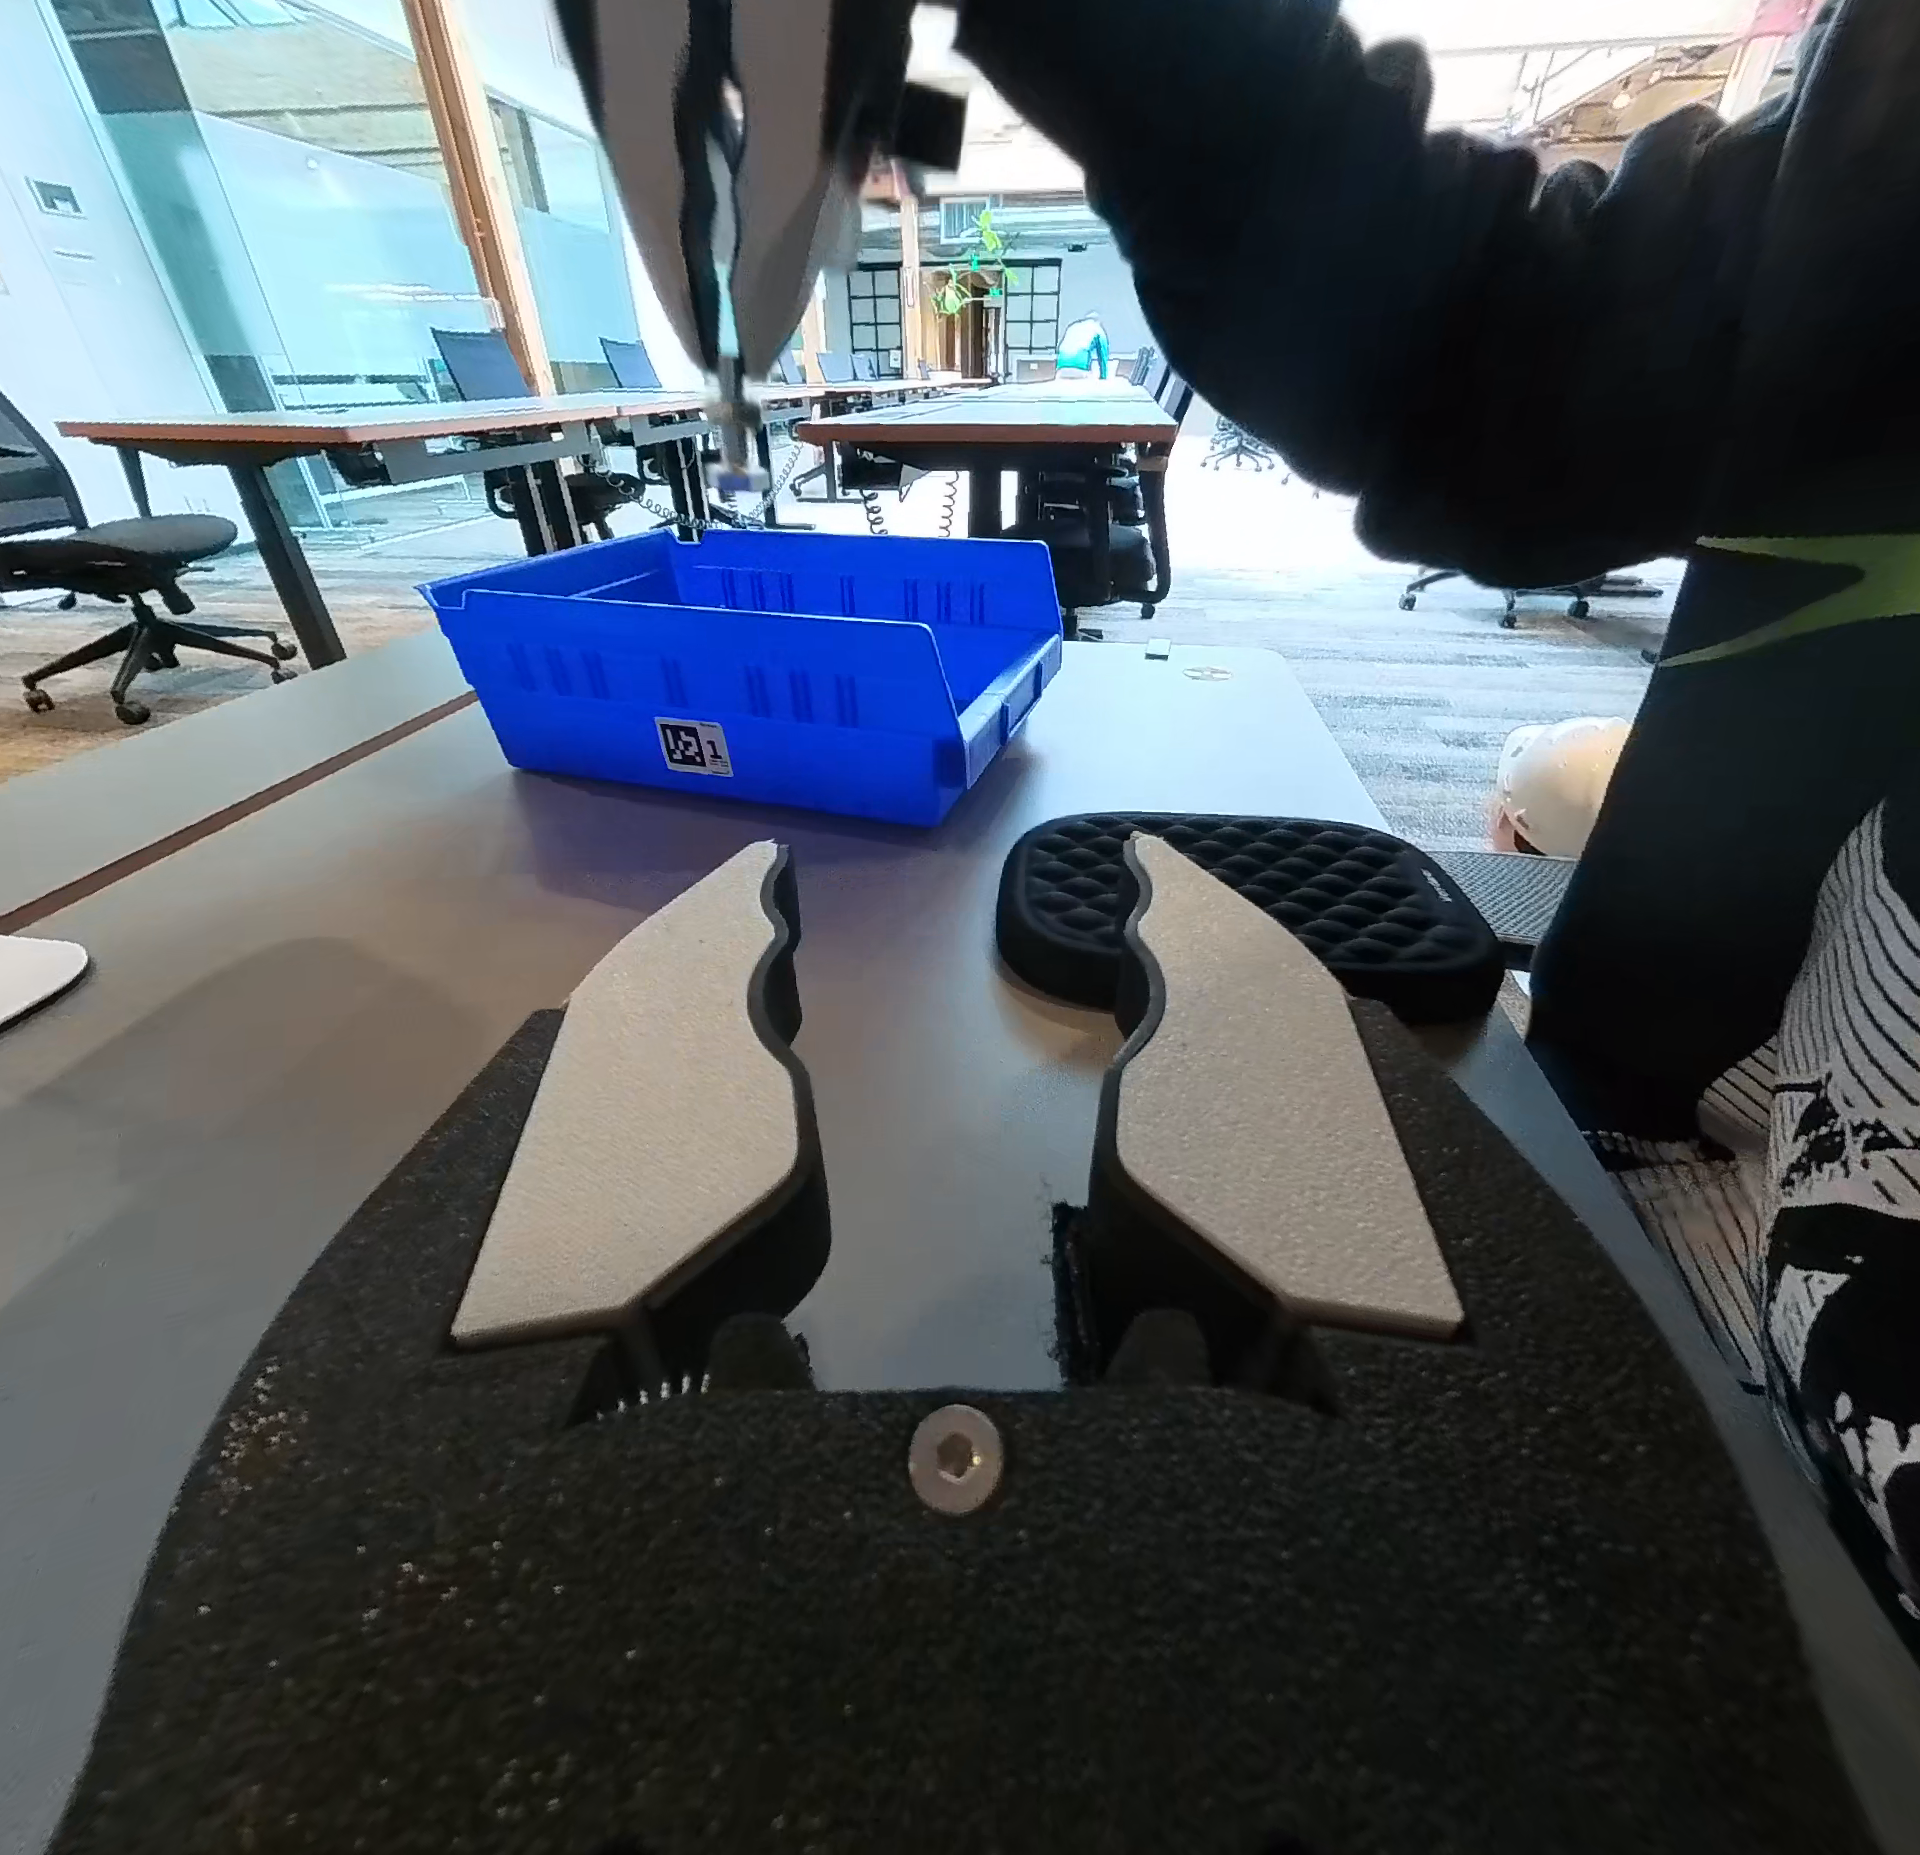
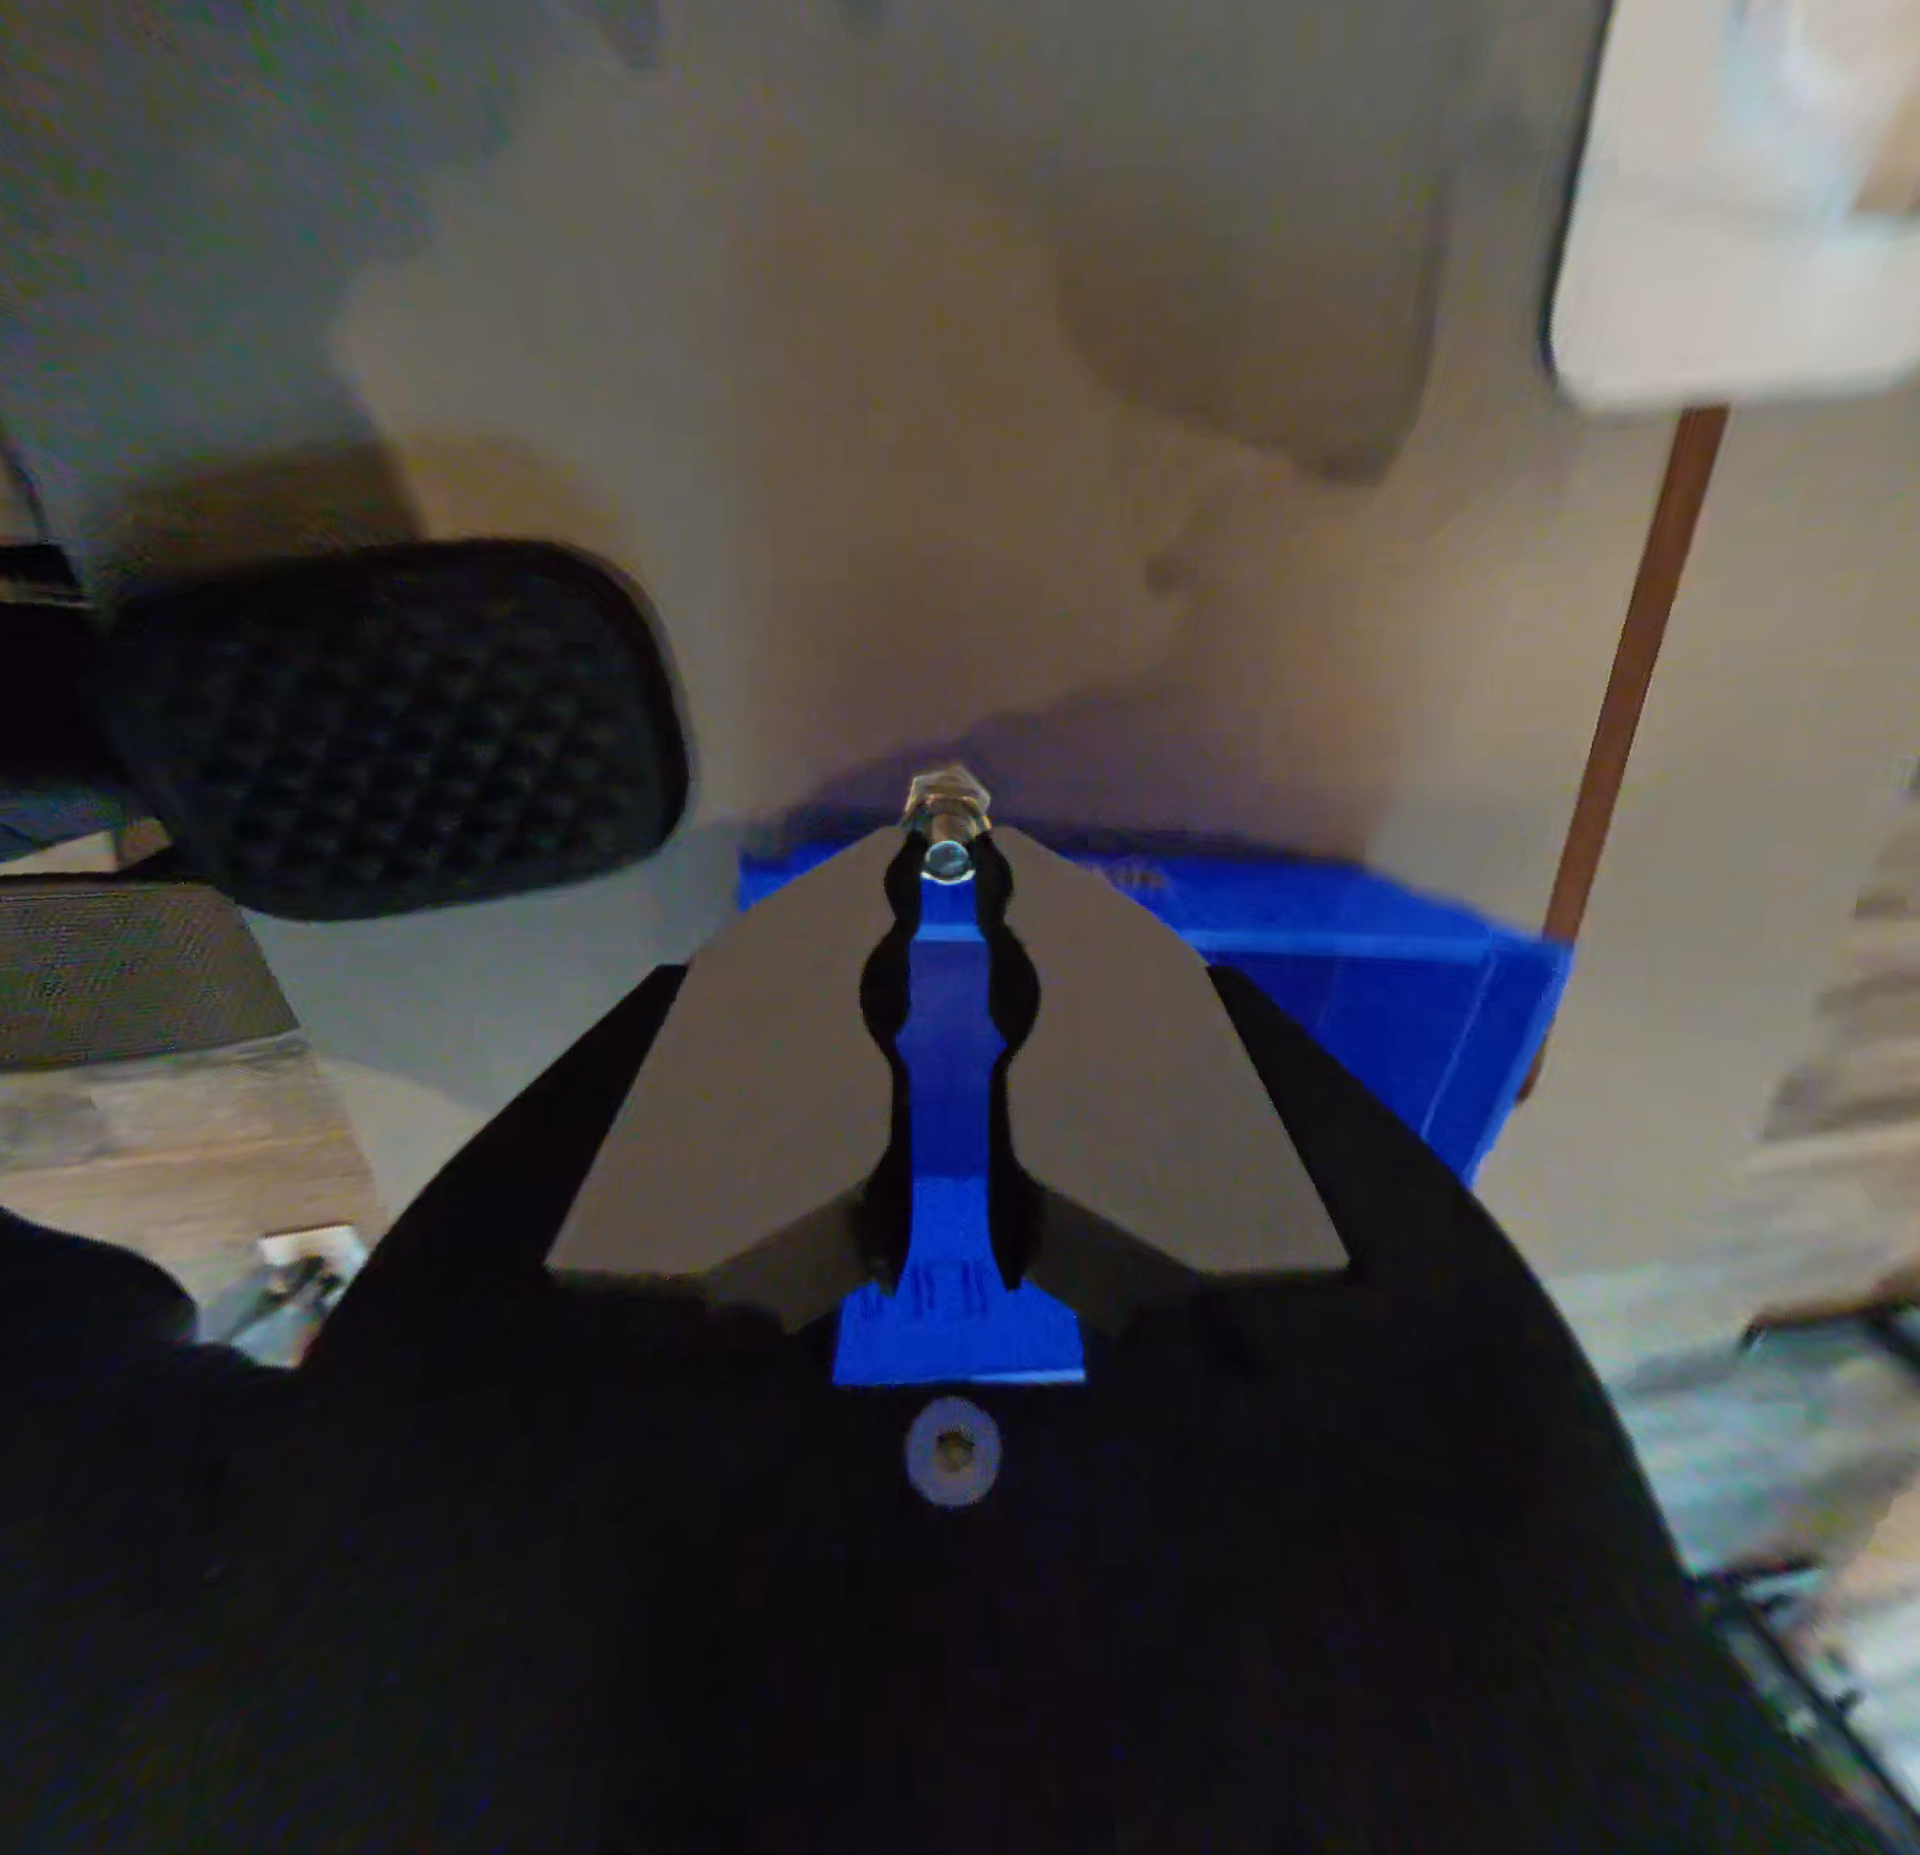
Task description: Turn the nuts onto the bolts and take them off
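Observation:
My right gripper point(image 2: 943, 849) is shut on a silver bolt point(image 2: 945, 858), with a nut point(image 2: 940, 795) on it beyond the fingertips. It hangs point-down above the blue bin point(image 2: 1403, 984). In the left wrist view the right gripper point(image 1: 734, 377) shows at the top, blurred, with the bolt point(image 1: 736, 444) hanging from its tips above the bin point(image 1: 758, 662). My left gripper point(image 1: 956, 860) is open and empty, low over the grey table point(image 1: 260, 974), short of the bin.
A black quilted pad point(image 1: 1309, 901) lies on the table right of the left gripper; it also shows in the right wrist view point(image 2: 395, 725). A person's dark sleeve point(image 1: 1403, 247) crosses the upper right. A white object point(image 1: 31, 974) sits at the table's left edge. Office desks and chairs stand behind. My right fingertips sit around 20 centimeters from my left ones.

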### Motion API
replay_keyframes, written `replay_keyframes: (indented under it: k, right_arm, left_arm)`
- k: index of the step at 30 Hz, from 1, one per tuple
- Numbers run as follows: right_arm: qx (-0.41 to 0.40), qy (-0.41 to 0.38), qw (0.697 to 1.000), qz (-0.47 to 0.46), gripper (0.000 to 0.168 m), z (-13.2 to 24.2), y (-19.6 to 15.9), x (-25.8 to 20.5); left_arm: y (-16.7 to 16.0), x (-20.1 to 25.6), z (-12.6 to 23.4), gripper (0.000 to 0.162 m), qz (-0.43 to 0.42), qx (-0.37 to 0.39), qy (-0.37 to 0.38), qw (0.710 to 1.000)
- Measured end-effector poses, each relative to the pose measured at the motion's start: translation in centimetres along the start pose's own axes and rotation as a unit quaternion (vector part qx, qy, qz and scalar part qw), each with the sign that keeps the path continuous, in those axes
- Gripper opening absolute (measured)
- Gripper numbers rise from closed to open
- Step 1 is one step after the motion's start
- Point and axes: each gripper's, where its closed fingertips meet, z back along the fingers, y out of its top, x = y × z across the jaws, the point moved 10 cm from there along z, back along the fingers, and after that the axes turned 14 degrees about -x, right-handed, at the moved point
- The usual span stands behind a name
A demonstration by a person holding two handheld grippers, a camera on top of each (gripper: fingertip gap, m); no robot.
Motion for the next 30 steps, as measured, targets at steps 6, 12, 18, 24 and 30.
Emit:
replay_keyframes:
  k: [6,12,18,24,30]
  right_arm:
    - [-0.029,0.035,0.988,-0.148,0.009,-4.9,-8.5,4.0]
    - [-0.079,0.054,0.968,-0.233,0.008,-10.7,-13.8,7.0]
    - [-0.086,0.06,0.954,-0.282,0.009,-14.7,-16.7,9.1]
    - [-0.08,0.072,0.944,-0.311,0.009,-16.8,-18.0,9.8]
    - [-0.075,0.079,0.941,-0.32,0.009,-17.6,-18.6,9.6]
  left_arm:
    - [0.0,-0.1,0.0,0.058,0.003,0.003,0.0,1.0]
    - [0.0,-0.1,0.1,0.058,0.005,0.005,-0.001,1.0]
    - [-0.1,-0.2,0.1,0.057,0.006,0.006,-0.001,1.0]
    - [-0.1,-0.1,0.0,0.057,0.004,0.004,0.0,1.0]
    - [-0.1,-0.1,0.0,0.057,0.004,0.004,-0.001,1.0]
